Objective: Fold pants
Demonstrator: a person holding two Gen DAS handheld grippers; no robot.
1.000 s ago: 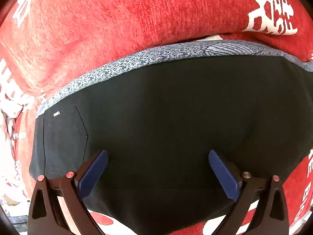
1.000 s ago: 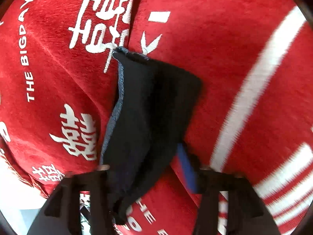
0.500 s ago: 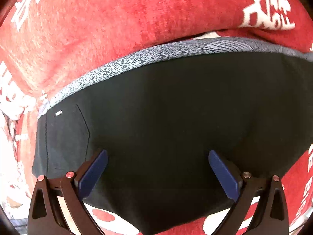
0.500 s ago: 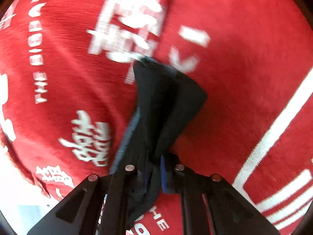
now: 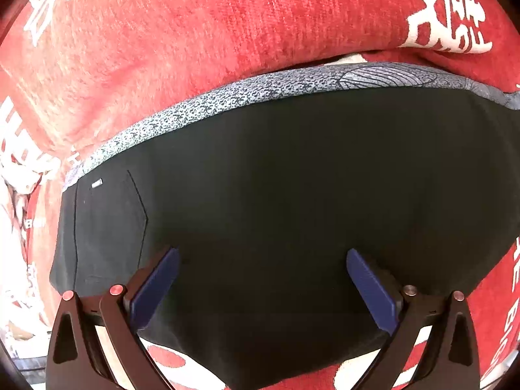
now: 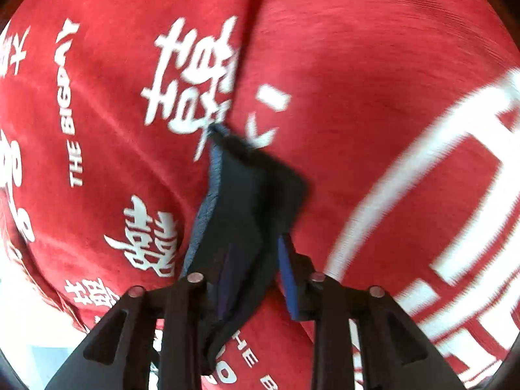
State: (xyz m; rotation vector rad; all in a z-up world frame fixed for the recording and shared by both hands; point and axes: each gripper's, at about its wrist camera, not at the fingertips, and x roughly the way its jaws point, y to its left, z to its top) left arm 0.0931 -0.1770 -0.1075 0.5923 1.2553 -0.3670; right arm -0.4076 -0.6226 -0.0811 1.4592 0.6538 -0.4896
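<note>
The black pants (image 5: pixel 276 201) with a grey patterned waistband (image 5: pixel 227 97) lie flat on a red blanket. My left gripper (image 5: pixel 261 287) hovers over them with its blue pads wide apart and nothing between them. In the right wrist view a bunched end of the pants (image 6: pixel 247 201) hangs between the fingers of my right gripper (image 6: pixel 256 279). Its jaws stand partly apart, with a gap between the cloth and the right pad (image 6: pixel 287 279).
The red blanket (image 5: pixel 195 32) with white characters and stripes (image 6: pixel 422 169) covers the whole surface. A raised fold of it lies just beyond the waistband. A pale edge shows at the far left (image 5: pixel 13 260).
My right gripper was open, shut on the pants end half a second ago, and its jaws have now parted again. The left gripper has hardly moved.
</note>
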